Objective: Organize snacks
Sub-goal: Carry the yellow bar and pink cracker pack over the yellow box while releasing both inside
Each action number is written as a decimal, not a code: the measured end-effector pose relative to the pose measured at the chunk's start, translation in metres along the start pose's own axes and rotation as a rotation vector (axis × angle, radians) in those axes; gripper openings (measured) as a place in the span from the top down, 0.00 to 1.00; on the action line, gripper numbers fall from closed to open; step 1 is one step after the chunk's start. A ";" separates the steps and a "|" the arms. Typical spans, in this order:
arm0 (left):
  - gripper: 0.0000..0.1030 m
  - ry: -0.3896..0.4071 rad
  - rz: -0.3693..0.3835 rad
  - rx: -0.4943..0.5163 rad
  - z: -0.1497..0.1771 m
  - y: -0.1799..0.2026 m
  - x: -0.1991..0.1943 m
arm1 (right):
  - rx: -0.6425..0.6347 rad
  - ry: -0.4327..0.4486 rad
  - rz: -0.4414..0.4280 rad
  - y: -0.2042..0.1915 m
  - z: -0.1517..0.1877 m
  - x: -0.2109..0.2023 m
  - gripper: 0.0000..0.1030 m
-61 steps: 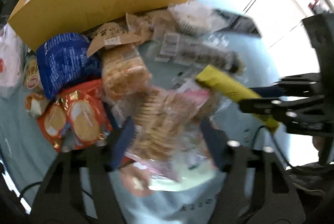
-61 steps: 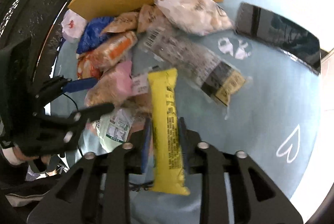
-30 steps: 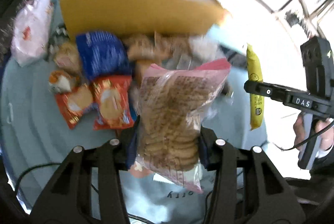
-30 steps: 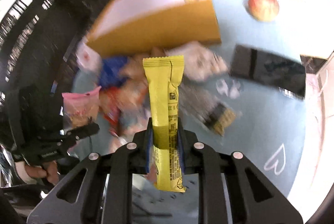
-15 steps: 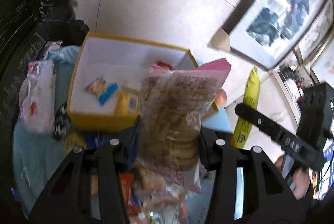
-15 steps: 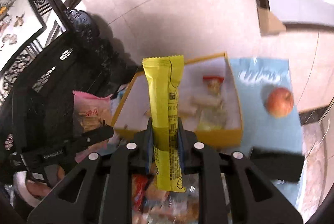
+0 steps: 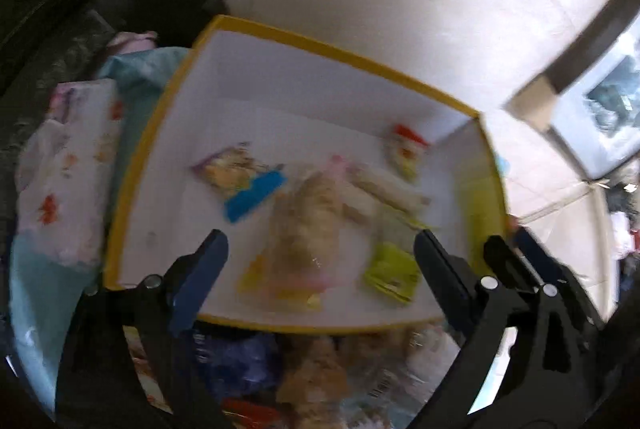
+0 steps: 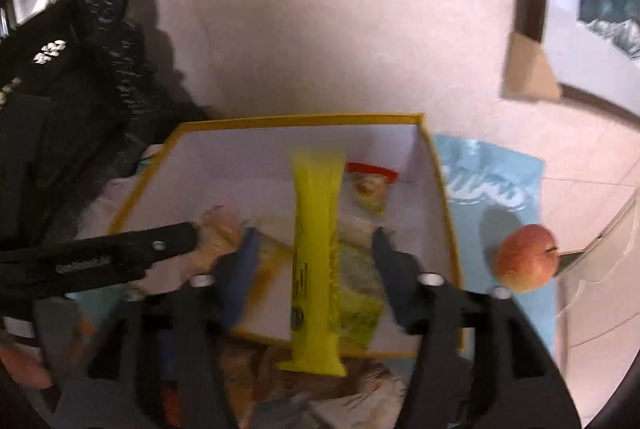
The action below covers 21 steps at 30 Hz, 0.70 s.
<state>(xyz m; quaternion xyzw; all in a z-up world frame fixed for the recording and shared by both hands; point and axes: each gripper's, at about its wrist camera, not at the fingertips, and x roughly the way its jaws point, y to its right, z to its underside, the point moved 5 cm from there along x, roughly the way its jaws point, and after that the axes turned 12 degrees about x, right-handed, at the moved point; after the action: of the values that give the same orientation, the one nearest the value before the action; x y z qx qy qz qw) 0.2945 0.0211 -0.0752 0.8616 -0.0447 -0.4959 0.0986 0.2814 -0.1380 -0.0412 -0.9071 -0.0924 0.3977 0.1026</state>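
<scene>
Both grippers are now hanging over the yellow-rimmed box (image 7: 132, 165), having carried their snacks there. Left gripper (image 7: 320, 261): jaws opening wide, pads clear of the cookie bag (image 7: 308, 229), which is blurring inside the box. Right gripper (image 8: 310, 261): jaws opening, the yellow snack bar (image 8: 316, 249) standing between them untouched. An apple (image 8: 527, 257) is sitting beside the box.
</scene>
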 end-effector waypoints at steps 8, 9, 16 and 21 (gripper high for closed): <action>0.06 0.021 -0.026 0.079 0.024 0.000 -0.037 | 0.031 -0.041 -0.059 0.021 0.022 -0.034 0.39; 0.05 0.027 -0.026 0.100 0.032 0.003 -0.046 | 0.035 -0.048 -0.059 0.026 0.027 -0.042 0.37; 0.05 -0.057 -0.008 0.168 0.108 0.025 -0.072 | 0.064 -0.142 0.010 0.063 0.089 -0.083 0.22; 0.05 -0.187 0.017 0.194 0.174 0.043 -0.063 | 0.108 -0.229 0.045 0.082 0.133 -0.096 0.18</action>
<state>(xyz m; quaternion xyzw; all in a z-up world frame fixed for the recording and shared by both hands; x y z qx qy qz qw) 0.1138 -0.0317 -0.0977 0.8167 -0.1088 -0.5666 0.0143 0.1260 -0.2259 -0.0829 -0.8507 -0.0615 0.5053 0.1310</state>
